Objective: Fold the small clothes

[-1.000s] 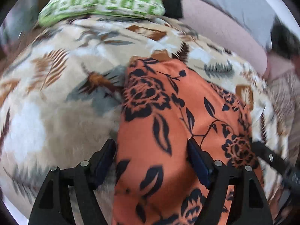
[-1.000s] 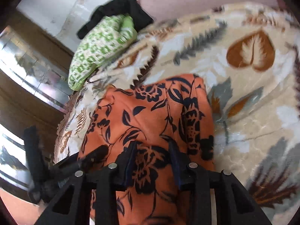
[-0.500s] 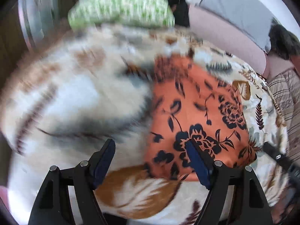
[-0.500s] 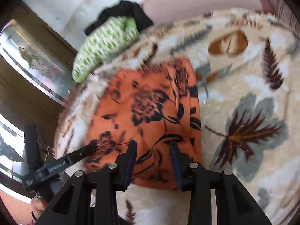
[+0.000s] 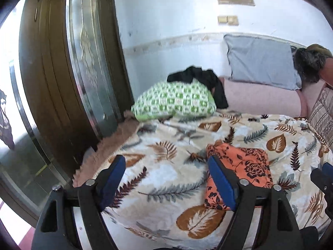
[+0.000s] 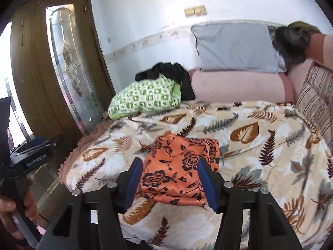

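A folded orange garment with a black flower print (image 5: 243,166) (image 6: 179,170) lies flat on the leaf-print blanket (image 5: 166,166) (image 6: 260,150) near the bed's front edge. My left gripper (image 5: 166,179) is open and empty, raised back from the bed, with the garment behind its right finger. My right gripper (image 6: 170,181) is open and empty, held back from the bed with the garment seen between its fingers. The left gripper also shows at the left edge of the right wrist view (image 6: 31,156), held in a hand.
A green checked pillow (image 5: 174,102) (image 6: 145,100) with a black garment (image 5: 199,79) on it lies at the bed's far left. A grey pillow (image 5: 260,62) leans on the wall above a pink bolster (image 5: 260,100). A wooden door (image 5: 72,73) stands left.
Both grippers have pulled back and up from the garment, which stays folded on the blanket. The right gripper's fingers have opened wider.
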The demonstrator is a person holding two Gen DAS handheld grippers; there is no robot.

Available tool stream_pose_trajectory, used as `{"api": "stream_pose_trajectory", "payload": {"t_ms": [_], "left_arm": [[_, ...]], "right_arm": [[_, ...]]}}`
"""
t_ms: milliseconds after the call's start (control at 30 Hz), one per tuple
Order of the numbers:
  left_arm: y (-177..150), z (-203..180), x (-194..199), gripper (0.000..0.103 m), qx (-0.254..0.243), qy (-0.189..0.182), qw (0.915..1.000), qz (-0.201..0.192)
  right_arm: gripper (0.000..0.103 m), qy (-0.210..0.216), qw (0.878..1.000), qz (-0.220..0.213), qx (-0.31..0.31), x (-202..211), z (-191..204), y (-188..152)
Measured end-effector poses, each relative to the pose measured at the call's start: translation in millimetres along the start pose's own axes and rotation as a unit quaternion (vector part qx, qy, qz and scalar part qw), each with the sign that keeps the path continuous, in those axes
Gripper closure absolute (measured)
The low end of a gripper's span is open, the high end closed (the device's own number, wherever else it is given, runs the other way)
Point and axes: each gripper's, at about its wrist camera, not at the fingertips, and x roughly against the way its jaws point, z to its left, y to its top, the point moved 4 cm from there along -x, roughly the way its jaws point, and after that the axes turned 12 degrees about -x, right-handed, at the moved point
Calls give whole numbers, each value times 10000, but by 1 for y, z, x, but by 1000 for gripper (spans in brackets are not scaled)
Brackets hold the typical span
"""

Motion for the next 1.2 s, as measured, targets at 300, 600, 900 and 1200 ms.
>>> {"api": "stream_pose_trajectory", "payload": {"t_ms": [300,600,900,1200], "left_arm": [[15,-14,46,16,-138,-222,9990,-357],[14,-13,48,16,-29,-188,9993,-307],[16,-15,36,16,-32,-334,9990,-295],[23,-20,23,16,-67,-535,9981,-313]], "right_arm": [[37,-263,9980,-571,13,69,20,8],[36,-357,9982,-452,157,63,21,2],[36,-269,9993,-63,239,29,28,-11],[36,-273,9992,223,186,0,26,-13]]}}
